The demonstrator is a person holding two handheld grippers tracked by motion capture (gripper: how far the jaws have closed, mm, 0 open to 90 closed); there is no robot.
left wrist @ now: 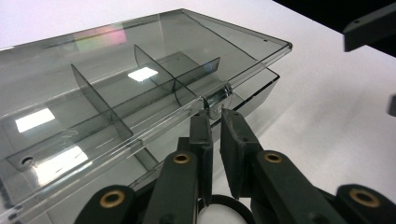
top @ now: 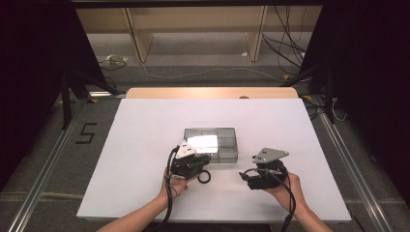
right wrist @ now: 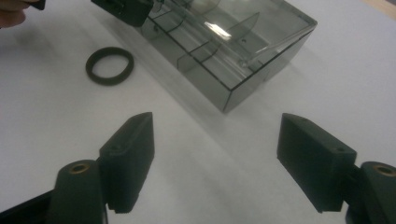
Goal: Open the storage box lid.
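Observation:
A clear grey compartment box (top: 211, 144) lies in the middle of the white table sheet (top: 145, 125). Its lid (left wrist: 140, 56) stands slightly raised above the base along the front edge. My left gripper (left wrist: 215, 116) is shut on the small clear tab (left wrist: 218, 98) at the lid's front rim; from above, the left gripper (top: 205, 158) sits at the box's near edge. A black ring (right wrist: 109, 65) lies on the sheet just under and beside it. My right gripper (right wrist: 217, 135) hangs open over bare sheet to the right of the box (right wrist: 233, 51), with nothing between its jaws.
Dividers (left wrist: 107, 105) split the box into several compartments. Beyond the white sheet a wooden table edge (top: 212, 92) shows, with cables and shelving on the floor behind. Dark curtains flank both sides. Bare sheet stretches left of and behind the box.

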